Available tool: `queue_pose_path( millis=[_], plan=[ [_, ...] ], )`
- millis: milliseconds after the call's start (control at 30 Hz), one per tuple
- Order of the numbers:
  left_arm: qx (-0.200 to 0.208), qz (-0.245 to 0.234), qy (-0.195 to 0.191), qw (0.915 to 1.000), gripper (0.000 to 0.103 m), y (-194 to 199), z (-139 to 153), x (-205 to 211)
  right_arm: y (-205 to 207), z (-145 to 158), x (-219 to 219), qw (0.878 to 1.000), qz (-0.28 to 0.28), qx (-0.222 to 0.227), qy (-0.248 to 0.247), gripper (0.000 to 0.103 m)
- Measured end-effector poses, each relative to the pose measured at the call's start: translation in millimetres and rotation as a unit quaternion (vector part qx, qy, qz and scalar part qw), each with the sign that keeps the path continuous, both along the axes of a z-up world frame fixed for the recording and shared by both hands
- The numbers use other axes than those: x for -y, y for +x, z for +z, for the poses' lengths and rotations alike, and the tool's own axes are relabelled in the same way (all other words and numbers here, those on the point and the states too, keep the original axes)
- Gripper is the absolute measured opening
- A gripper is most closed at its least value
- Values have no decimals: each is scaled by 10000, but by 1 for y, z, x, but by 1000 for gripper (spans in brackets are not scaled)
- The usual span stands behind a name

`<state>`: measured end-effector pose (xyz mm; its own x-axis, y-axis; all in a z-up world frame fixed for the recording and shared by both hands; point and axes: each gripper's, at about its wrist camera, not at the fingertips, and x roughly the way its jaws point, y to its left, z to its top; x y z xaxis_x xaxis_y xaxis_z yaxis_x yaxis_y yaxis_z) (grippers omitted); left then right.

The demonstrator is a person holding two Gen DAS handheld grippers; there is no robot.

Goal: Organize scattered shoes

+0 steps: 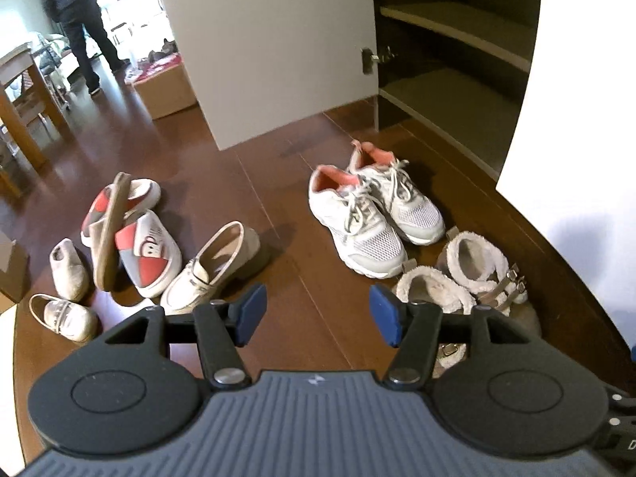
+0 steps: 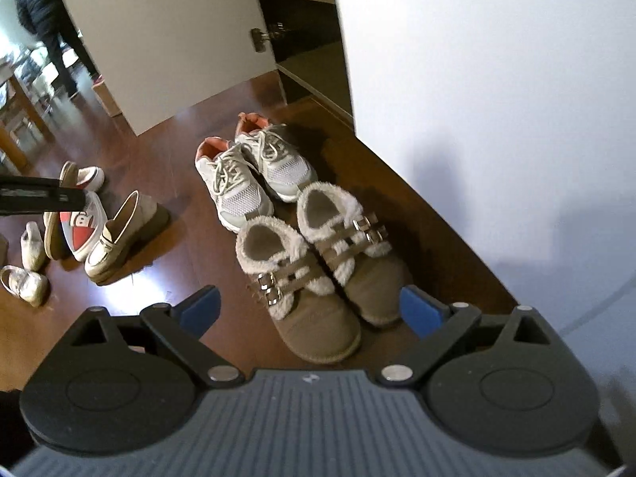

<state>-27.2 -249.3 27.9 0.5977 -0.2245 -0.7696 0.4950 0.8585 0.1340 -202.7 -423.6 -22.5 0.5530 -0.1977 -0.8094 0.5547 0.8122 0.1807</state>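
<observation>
A pair of white mesh sneakers (image 1: pixel 373 214) with pink collars stands side by side on the wood floor, also in the right wrist view (image 2: pixel 250 175). A pair of brown fleece-lined buckle shoes (image 2: pixel 318 262) stands just in front of them, partly seen in the left wrist view (image 1: pixel 473 274). To the left lies a loose heap: a cream loafer (image 1: pixel 210 270), red-and-white slip-ons (image 1: pixel 147 254), a tan slipper (image 1: pixel 109 234) and small beige shoes (image 1: pixel 67 290). My left gripper (image 1: pixel 318 316) is open and empty above bare floor. My right gripper (image 2: pixel 310 310) is open and empty over the brown shoes.
An open shoe cabinet (image 1: pixel 449 63) with shelves stands behind the sneakers, its white door (image 1: pixel 270 47) swung out. A white panel (image 2: pixel 497 99) stands to the right. A cardboard box (image 1: pixel 167 87), wooden table (image 1: pixel 20 91) and a person (image 1: pixel 79 20) are at the far left.
</observation>
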Motion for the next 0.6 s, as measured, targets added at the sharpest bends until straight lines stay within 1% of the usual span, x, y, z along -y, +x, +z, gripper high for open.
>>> queue_pose_path(
  millis=[33, 67, 100, 200, 333, 433, 467, 600],
  plan=[
    [51, -77, 4, 10000, 66, -1, 4, -2, -5, 2, -1, 10000, -63, 4, 15, 96],
    [113, -180, 15, 9998, 76, -2, 8, -3, -7, 5, -3, 10000, -89, 13, -9, 96],
    [175, -283, 26, 9994, 80, -3, 12, -5, -11, 10, -6, 9999, -124, 43, -55, 96],
    [360, -591, 59, 9976, 80, -6, 25, -9, -15, 21, -15, 9997, -94, 169, -143, 97],
    [565, -952, 108, 9938, 81, -10, 39, -14, -11, 25, -26, 9993, 53, 85, -348, 98],
    [499, -1014, 173, 9934, 81, -4, 39, -17, -2, 20, -30, 9991, 177, -14, -376, 98],
    [432, -980, 178, 9941, 81, -1, 38, -20, 2, 16, -32, 9989, 239, -117, -383, 98],
    [111, -822, 139, 9965, 81, 6, 30, -30, 8, 7, -40, 9982, 358, -303, -380, 98]
  ],
)
